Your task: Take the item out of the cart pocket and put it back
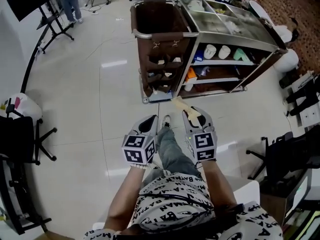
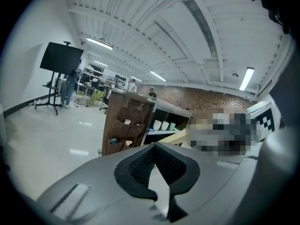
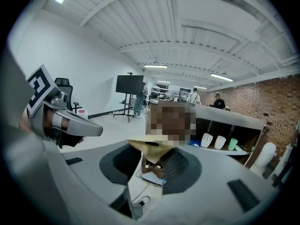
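Observation:
The cart stands ahead on the white floor, and a brown fabric organiser with several pockets hangs on its near left end. This organiser also shows in the left gripper view. My right gripper is shut on a flat tan packet, held short of the cart. In the right gripper view the packet sticks out from between the dark pads of the right gripper. My left gripper hangs beside it, jaws together and empty. Its tips meet in the left gripper view.
Cups and folded items fill the cart's open shelves. White bags hang at its right end. Black office chairs stand at the left and right. A screen on a stand is at the far left, with people beyond.

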`<state>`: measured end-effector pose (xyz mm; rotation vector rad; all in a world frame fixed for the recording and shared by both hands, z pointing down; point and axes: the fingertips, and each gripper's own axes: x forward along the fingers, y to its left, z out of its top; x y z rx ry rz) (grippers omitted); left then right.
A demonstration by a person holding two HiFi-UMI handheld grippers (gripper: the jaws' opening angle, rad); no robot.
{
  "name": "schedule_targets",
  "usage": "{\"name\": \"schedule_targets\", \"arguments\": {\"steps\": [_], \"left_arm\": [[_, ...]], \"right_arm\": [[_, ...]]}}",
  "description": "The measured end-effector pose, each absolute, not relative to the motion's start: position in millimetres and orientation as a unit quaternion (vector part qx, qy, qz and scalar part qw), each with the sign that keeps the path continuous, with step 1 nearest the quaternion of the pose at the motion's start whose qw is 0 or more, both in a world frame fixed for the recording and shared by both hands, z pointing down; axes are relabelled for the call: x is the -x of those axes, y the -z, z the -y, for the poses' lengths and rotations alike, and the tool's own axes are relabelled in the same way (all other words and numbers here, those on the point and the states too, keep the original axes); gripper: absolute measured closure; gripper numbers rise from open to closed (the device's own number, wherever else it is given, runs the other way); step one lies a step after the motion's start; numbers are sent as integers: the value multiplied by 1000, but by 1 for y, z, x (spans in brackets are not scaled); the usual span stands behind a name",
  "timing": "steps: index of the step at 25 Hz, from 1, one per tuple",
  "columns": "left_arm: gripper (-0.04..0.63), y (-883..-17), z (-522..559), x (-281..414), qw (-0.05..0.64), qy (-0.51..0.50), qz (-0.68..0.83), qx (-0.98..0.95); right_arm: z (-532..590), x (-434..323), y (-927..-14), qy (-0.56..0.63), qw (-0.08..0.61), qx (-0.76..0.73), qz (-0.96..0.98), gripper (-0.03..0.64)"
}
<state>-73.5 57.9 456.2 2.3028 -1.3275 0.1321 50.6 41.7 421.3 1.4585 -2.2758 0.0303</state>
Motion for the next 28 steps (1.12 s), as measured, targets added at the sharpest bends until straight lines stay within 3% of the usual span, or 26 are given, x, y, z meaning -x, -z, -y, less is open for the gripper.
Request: {"name": "schedule_targets", "arguments": {"steps": [28], "left_arm": [[595,-554,154,26,286,-116,467,-829]], "right_arm": [[216,-94,-553,-107,238,-551,793,477]]}}
